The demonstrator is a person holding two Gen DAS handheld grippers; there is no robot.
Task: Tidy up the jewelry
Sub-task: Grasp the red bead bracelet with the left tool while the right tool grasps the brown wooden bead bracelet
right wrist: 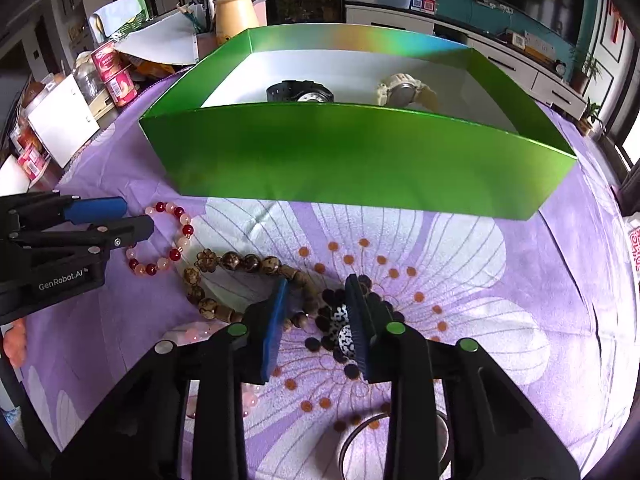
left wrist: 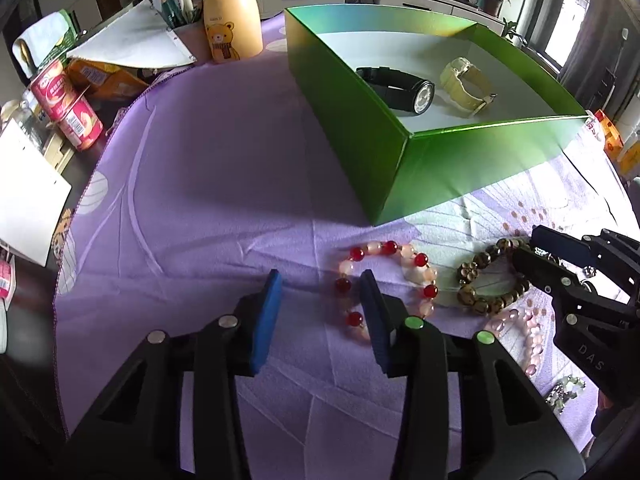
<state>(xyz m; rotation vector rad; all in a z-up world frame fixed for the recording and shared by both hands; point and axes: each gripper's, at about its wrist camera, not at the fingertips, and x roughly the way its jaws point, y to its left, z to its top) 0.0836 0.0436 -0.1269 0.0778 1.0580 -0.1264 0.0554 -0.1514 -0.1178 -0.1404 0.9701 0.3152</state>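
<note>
A green box [left wrist: 360,128] [right wrist: 360,152] holds a black watch [left wrist: 400,88] [right wrist: 300,92] and a cream watch [left wrist: 468,84] [right wrist: 404,90]. On the purple cloth lie a red and pink bead bracelet [left wrist: 384,280] [right wrist: 168,236], a brown bead bracelet [left wrist: 484,276] [right wrist: 240,280], a pink bead bracelet [left wrist: 520,332] and a black and white bead bracelet [right wrist: 340,328]. My left gripper [left wrist: 320,284] [right wrist: 132,216] is open at the red bracelet's left edge. My right gripper [right wrist: 318,292] [left wrist: 528,244] is open, straddling the brown and black bracelets.
A yellow bear bottle [left wrist: 230,12], pen holder [left wrist: 180,4], papers [left wrist: 132,40] and red cans [left wrist: 68,108] crowd the far left. A small green bead item [left wrist: 564,390] lies at the near right. A round metal ring [right wrist: 392,440] lies near my right gripper's base.
</note>
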